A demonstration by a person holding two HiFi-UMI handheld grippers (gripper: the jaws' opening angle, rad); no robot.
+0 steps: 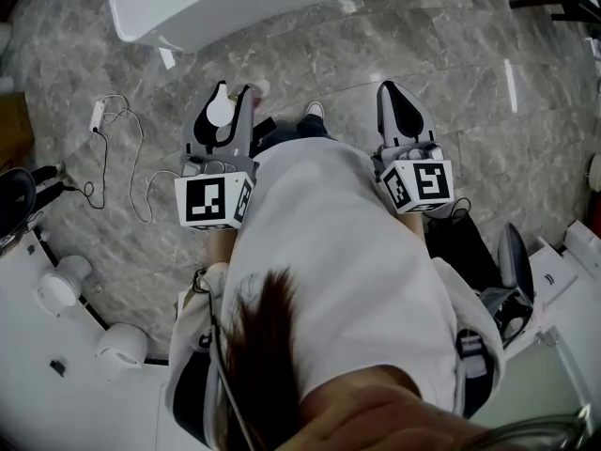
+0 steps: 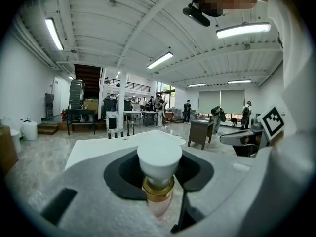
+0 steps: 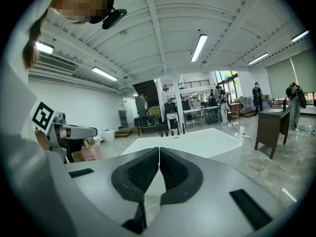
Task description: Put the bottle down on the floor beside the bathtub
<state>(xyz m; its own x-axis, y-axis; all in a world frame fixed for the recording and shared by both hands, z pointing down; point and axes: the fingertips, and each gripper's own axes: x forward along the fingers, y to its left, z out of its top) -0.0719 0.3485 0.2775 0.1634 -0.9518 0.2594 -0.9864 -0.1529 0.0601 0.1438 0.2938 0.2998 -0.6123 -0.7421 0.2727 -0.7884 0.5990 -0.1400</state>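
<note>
While the person stands on the grey marble floor (image 1: pixel 376 54) facing the tub (image 1: pixel 235 3), the left tongs (image 1: pixel 228 101) sit partway open, clamped on the top end of the bottle (image 2: pixel 159 174): white cap up, gold collar and pinkish body hanging below the pads. So the bottle's up in the air, roughly upright, over the floor and short of the tub's near side. Right tongs (image 3: pixel 159 152) are closed all the way, pad against pad, nothing in them, held out alongside the left pair on the other side of the person's body.

Stuff around: a shoe (image 1: pixel 315 111) pokes out between the two tongs, lower down. A thin cable (image 1: pixel 131 172) with a white plug (image 1: pixel 97 114) loops over the floor left of the left tongs. Black bag (image 1: pixel 460 242) sits by the person's right side. Two round white things (image 1: pixel 58 285) lie bottom left, can't tell what they are. Past the tub there's a dark cabinet (image 2: pixel 201 132) and people (image 2: pixel 187 110) standing far back in the hall.
</note>
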